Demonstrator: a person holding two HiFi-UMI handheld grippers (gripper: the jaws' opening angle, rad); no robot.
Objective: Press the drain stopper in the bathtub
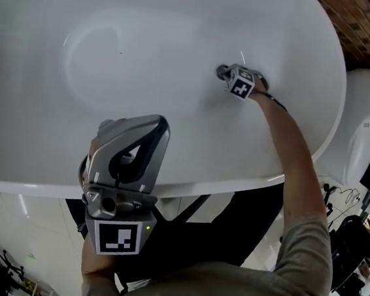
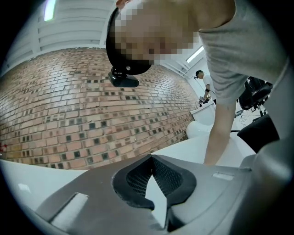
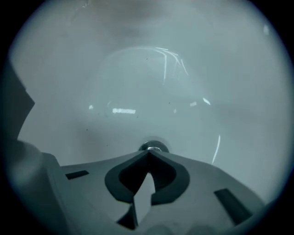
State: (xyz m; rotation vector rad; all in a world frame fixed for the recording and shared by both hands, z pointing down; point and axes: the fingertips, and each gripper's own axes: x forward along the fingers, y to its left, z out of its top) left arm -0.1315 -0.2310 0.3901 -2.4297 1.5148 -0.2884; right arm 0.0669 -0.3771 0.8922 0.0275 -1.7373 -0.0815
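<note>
The white oval bathtub (image 1: 30,180) fills the head view. My right gripper (image 1: 223,71) reaches deep into the basin, its marker cube (image 1: 241,84) facing up. In the right gripper view the jaws (image 3: 148,152) are shut with nothing between them. Their tips rest at the near edge of the round chrome drain stopper (image 3: 154,147) on the tub floor. In the head view the gripper hides most of the stopper. My left gripper (image 1: 154,124) hovers over the tub's near rim, shut and empty (image 2: 151,157).
A white rounded fixture (image 1: 365,123) stands right of the tub, with dark equipment and cables (image 1: 358,254) on the floor beside it. A brick wall (image 2: 78,114) rises behind the tub. The person's right arm (image 1: 294,169) crosses the tub's rim.
</note>
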